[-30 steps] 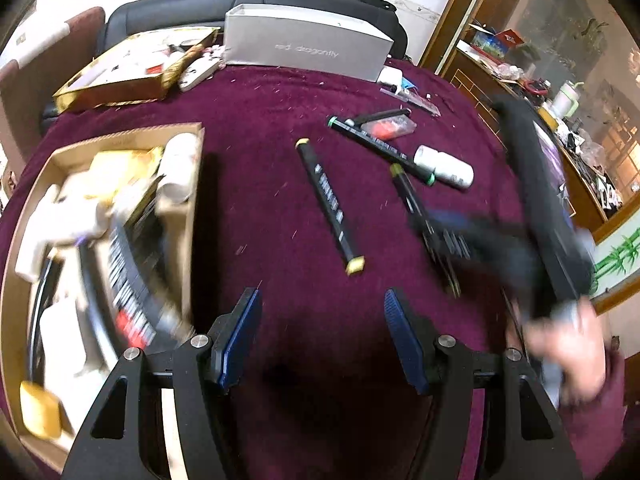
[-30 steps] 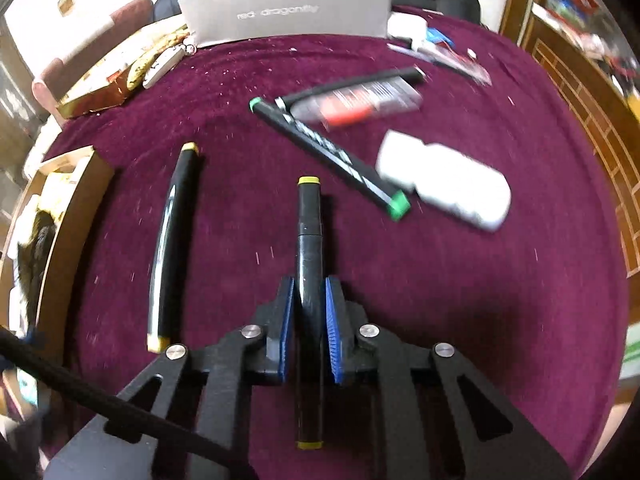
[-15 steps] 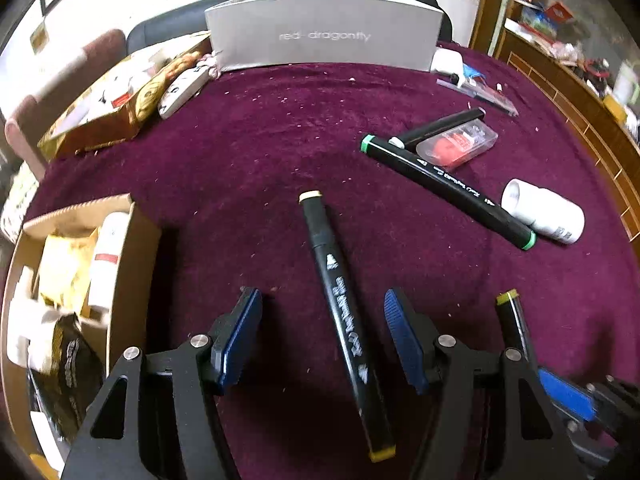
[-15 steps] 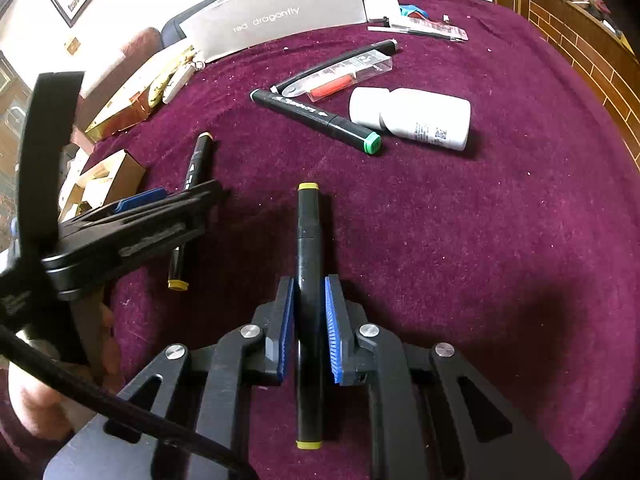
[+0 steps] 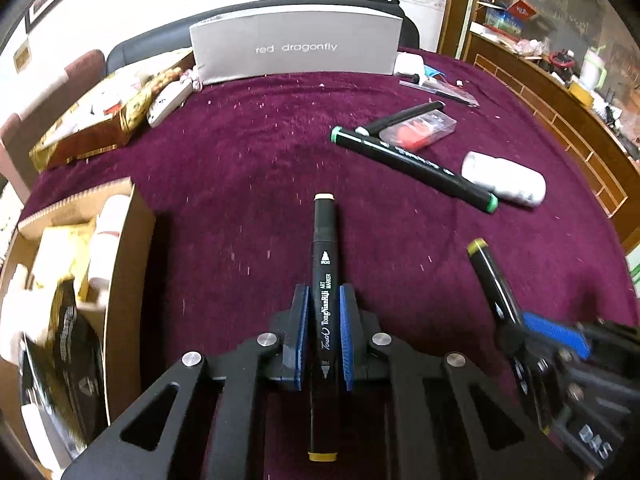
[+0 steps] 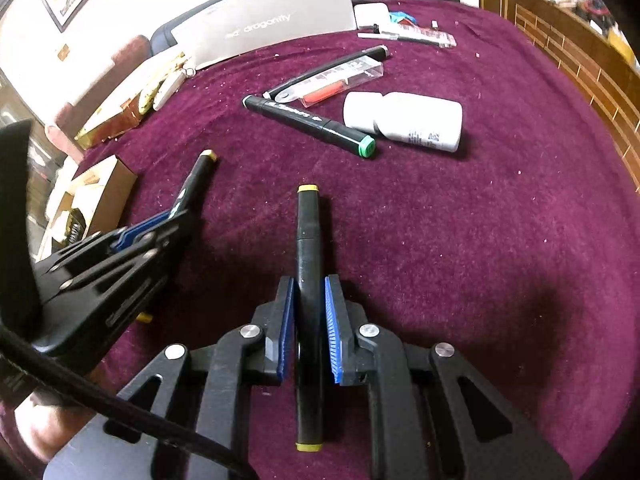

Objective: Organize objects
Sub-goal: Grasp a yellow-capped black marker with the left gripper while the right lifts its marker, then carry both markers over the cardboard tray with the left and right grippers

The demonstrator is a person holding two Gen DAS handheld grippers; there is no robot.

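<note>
Left gripper [image 5: 323,332] came forward over beige-capped marker [image 5: 325,264] since earlier frame; jaws just closed, now clamped on its barrel, marker pointing straight ahead along maroon surface [image 5: 248,168]. Right gripper [image 6: 308,320] clamped on yellow-capped marker [image 6: 307,240], as before, low over surface. Green-capped marker [image 6: 308,124] lay beyond, touching white bottle [image 6: 404,120]. Clear case [image 6: 340,80] and thin pen [image 6: 332,66] behind it. Cardboard box [image 5: 120,272] of items at left. Grey box [image 5: 296,48] at far edge.
</note>
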